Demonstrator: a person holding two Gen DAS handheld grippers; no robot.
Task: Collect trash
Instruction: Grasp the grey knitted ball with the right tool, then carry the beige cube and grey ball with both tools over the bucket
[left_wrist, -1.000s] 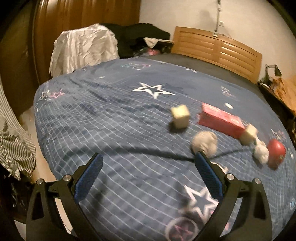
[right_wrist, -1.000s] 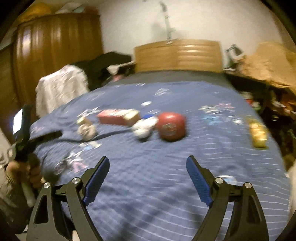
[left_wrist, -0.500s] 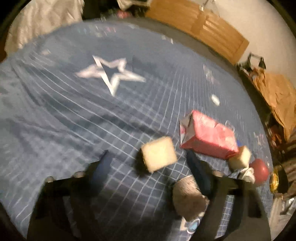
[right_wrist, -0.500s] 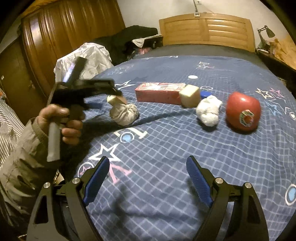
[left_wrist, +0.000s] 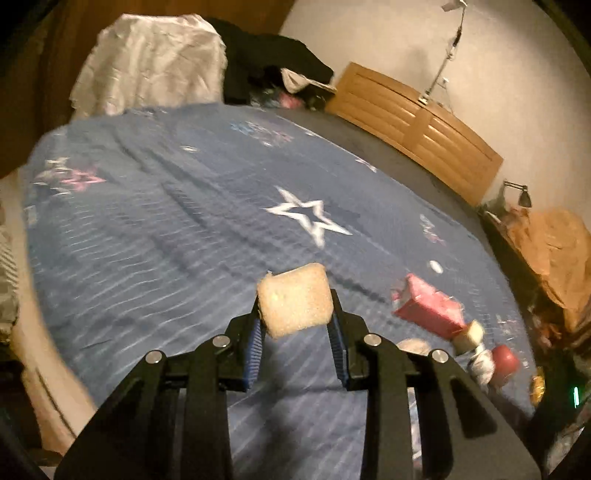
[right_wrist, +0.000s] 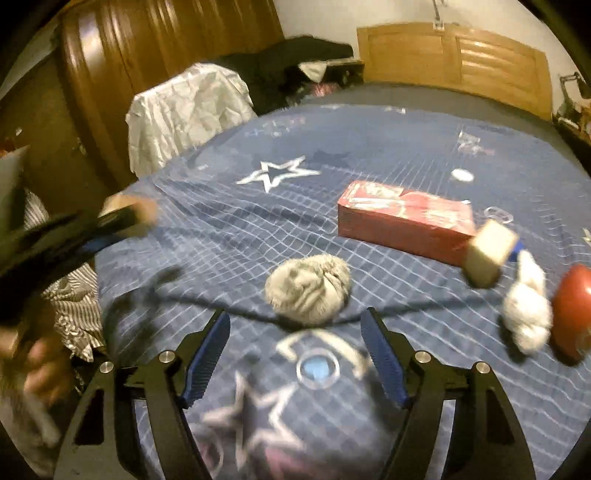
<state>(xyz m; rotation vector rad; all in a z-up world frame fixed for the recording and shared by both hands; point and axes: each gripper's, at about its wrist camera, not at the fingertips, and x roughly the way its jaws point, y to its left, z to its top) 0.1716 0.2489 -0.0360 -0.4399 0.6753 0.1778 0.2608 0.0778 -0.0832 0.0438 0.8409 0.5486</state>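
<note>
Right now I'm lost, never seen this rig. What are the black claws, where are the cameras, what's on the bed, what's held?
No robot here: a person carries a two-finger gripper in each hand, each with a fisheye camera looking along its fingers. The left wrist view shows the left gripper shut on a tan sponge block, lifted above the blue star blanket. The right wrist view shows the right gripper open, just short of a grey wad. Also on the blanket: a red carton, a second tan block, a white wad and a red round object.
</note>
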